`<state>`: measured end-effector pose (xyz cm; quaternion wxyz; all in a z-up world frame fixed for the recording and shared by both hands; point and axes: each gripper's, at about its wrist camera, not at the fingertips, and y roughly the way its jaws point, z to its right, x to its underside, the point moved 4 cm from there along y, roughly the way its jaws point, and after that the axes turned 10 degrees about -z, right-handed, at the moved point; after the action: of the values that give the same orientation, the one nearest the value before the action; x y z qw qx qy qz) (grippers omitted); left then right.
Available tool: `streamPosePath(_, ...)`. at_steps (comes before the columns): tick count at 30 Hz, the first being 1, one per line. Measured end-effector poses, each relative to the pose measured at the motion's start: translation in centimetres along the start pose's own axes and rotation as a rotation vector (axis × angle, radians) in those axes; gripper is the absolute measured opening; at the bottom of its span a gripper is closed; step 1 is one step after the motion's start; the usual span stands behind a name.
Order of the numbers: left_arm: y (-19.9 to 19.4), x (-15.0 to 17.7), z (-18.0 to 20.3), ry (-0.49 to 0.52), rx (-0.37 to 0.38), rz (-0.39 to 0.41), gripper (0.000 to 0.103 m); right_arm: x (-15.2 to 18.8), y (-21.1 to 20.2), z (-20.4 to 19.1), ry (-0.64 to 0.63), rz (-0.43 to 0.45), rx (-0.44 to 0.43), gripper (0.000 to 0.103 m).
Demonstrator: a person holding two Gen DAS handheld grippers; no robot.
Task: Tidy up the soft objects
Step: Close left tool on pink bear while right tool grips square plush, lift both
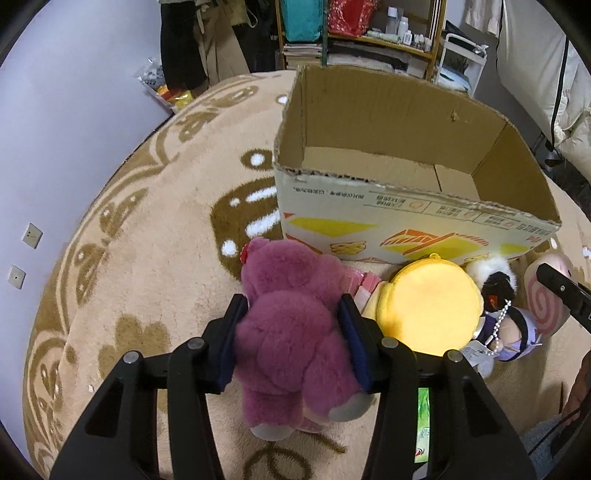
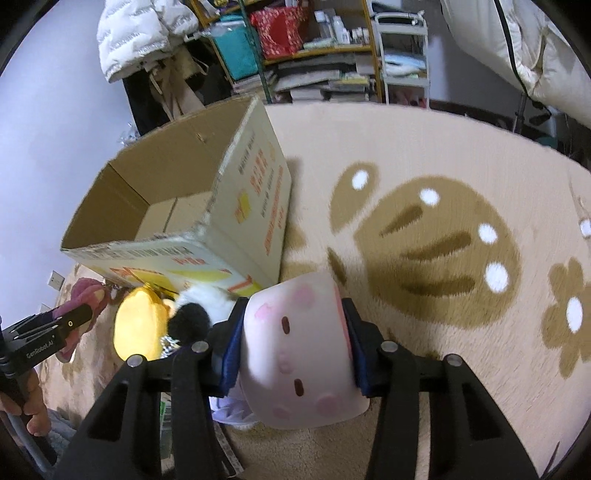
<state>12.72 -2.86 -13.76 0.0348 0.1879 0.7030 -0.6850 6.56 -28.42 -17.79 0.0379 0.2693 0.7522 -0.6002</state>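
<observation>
My left gripper [image 1: 291, 314] is shut on a purple plush bear [image 1: 291, 321], its pads pressing the bear's sides, on the beige carpet in front of an open cardboard box [image 1: 406, 206]. My right gripper [image 2: 293, 325] is shut on a pale pink plush with a face [image 2: 299, 350], beside the box's near corner [image 2: 207, 236]. A yellow round plush [image 1: 432, 306], a black-and-white plush [image 1: 491, 277] and a small purple doll [image 1: 517, 332] lie between the two grippers. The pink plush shows at the right edge of the left wrist view [image 1: 546, 295].
The box interior holds nothing visible. A patterned round carpet [image 2: 443, 240] covers the floor. Shelves with books and bottles [image 2: 325, 62] stand behind, a white jacket [image 2: 140, 33] hangs at the left, bedding [image 1: 535, 66] at the right. A wall [image 1: 55, 110] lies left.
</observation>
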Motion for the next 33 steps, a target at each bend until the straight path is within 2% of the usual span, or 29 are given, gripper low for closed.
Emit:
streamPosePath(3,-1.0,0.2,-0.3,-0.002,-0.005,0.026,0.048,-0.1,-0.9,0.0,-0.014,0.03,0.008,0.051)
streamPosePath(7,-2.3,0.5,-0.5,-0.008,-0.002,0.064,0.048,-0.2,-2.7,-0.3,-0.036,0.103,0.029,0.045)
streamPosePath(13,-4.7,0.9,-0.8,-0.009,-0.021,0.145,0.048,-0.2,-5.9,-1.4,-0.074,0.211,0.005,0.043)
streamPosePath(26,-12.6,1.2,-2.2,-0.061,-0.029,0.462,0.048,0.2,-11.0,-5.4,-0.187,0.398,-0.048,0.041)
streamPosePath(33,-14.7,0.1,-1.4,-0.024,-0.015,0.556,0.048,-0.6,-12.8,-7.1,-0.222,0.479,-0.079,0.041)
